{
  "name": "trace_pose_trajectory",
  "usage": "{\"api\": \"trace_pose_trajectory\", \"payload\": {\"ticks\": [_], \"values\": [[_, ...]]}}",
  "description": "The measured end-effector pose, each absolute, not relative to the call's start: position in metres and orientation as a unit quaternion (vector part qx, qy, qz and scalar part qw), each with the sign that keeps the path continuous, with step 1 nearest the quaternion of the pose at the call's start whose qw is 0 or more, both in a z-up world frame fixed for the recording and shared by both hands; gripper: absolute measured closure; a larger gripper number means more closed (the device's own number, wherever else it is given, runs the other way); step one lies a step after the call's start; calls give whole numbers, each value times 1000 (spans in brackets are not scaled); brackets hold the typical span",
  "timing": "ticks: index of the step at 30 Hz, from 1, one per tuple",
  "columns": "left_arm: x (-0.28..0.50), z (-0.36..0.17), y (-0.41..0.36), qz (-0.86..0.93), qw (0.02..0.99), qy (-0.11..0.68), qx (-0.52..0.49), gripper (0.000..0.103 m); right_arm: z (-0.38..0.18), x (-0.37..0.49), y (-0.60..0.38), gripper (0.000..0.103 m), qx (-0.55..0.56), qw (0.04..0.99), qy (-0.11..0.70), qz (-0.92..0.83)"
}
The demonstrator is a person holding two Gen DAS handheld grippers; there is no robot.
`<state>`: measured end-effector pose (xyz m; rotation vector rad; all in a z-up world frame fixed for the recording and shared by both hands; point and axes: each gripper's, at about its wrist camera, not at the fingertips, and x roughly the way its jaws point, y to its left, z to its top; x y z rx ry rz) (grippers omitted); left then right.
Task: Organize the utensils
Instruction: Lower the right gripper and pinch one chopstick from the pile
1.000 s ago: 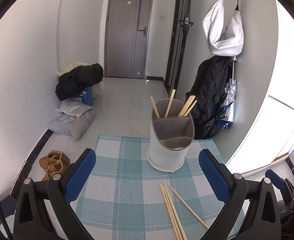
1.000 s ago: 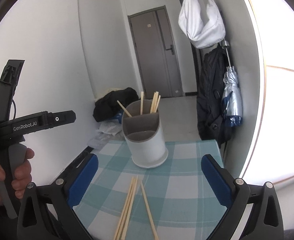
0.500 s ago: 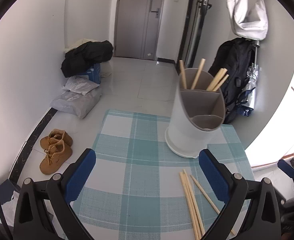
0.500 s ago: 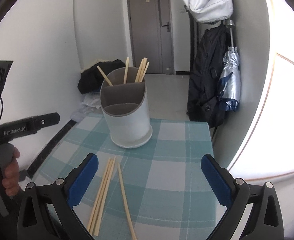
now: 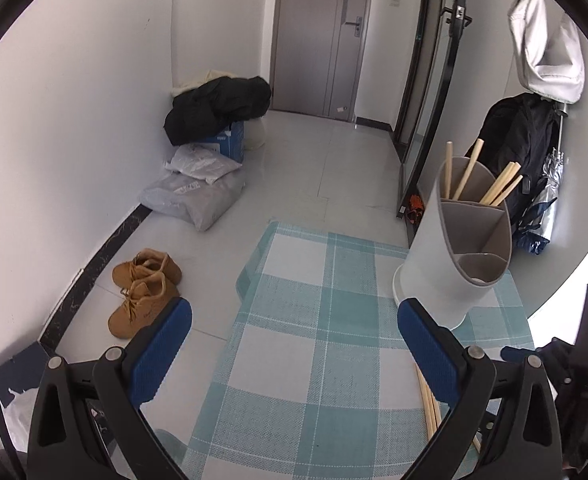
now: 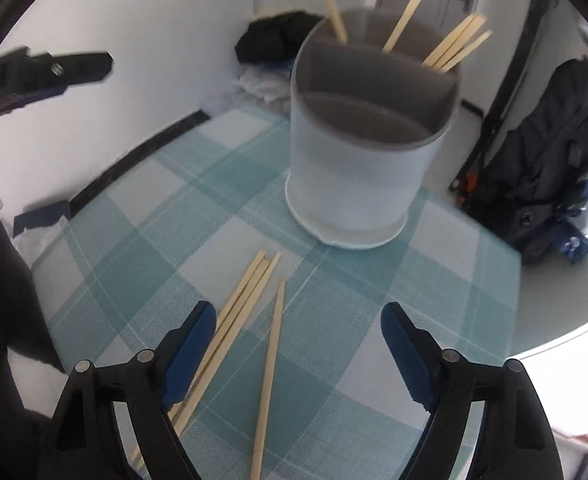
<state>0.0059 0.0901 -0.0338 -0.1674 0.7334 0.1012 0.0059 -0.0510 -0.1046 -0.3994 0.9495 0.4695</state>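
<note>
Chopsticks [image 6: 238, 316] lie loose on the checked tabletop [image 6: 142, 216] before the divided holder [image 6: 368, 136]; right tool [image 6: 298, 344] closing around one, left tool [image 5: 294, 344] open, empty.

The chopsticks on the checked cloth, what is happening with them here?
A person is sorting chopsticks into the white divided holder with a hand-held gripper in each hand. Several chopsticks already stand in the holder's rear compartment. The loose chopsticks lie on the checked cloth in front of it. The right hand-held gripper is over them, with the single chopstick between its jaws, which are closing but not yet gripping. The left hand-held gripper is open and holds nothing.
</note>
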Motion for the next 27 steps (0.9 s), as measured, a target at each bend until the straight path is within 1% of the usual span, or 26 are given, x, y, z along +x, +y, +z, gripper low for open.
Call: {"api": "trace_pose_trajectory", "payload": {"ticks": [1, 3, 4, 5, 6, 8, 10, 12, 14, 15, 17, 18, 20, 25, 27], "values": [[7, -35, 94, 51, 927, 362, -87, 3, -109, 9, -49, 23, -197, 840, 456, 219], [7, -37, 98, 54, 924, 366, -93, 3, -121, 18, -44, 32, -210, 828, 476, 210], [8, -38, 100, 55, 923, 369, -96, 3, -126, 22, -43, 43, -210, 823, 485, 209], [8, -39, 101, 56, 922, 370, -97, 3, -129, 25, -42, 48, -209, 820, 492, 206], [9, -39, 102, 56, 921, 372, -98, 3, -132, 27, -41, 48, -207, 815, 500, 208], [11, -42, 104, 57, 920, 375, -100, 3, -134, 28, -39, 56, -209, 806, 507, 222], [13, -43, 106, 57, 919, 378, -101, 3, -136, 27, -34, 57, -225, 805, 503, 220], [14, -44, 107, 59, 918, 379, -101, 3, -137, 27, -31, 62, -225, 802, 506, 224], [15, -44, 107, 59, 917, 380, -103, 3, -137, 25, -29, 75, -225, 801, 506, 226], [15, -44, 107, 59, 917, 382, -103, 3, -137, 23, -26, 78, -228, 800, 505, 230], [17, -45, 107, 58, 915, 386, -105, 3, -138, 19, -21, 96, -234, 797, 503, 238], [17, -46, 106, 56, 913, 389, -106, 3, -139, 16, -18, 98, -236, 796, 502, 241], [17, -48, 105, 51, 911, 396, -106, 3, -139, 13, -18, 99, -230, 800, 500, 241], [17, -57, 94, 30, 905, 412, -104, 3, -127, 16, -42, 99, -152, 824, 493, 233], [18, -64, 86, 5, 897, 430, -107, 3, -115, 15, -61, 99, -97, 843, 478, 225]]}}
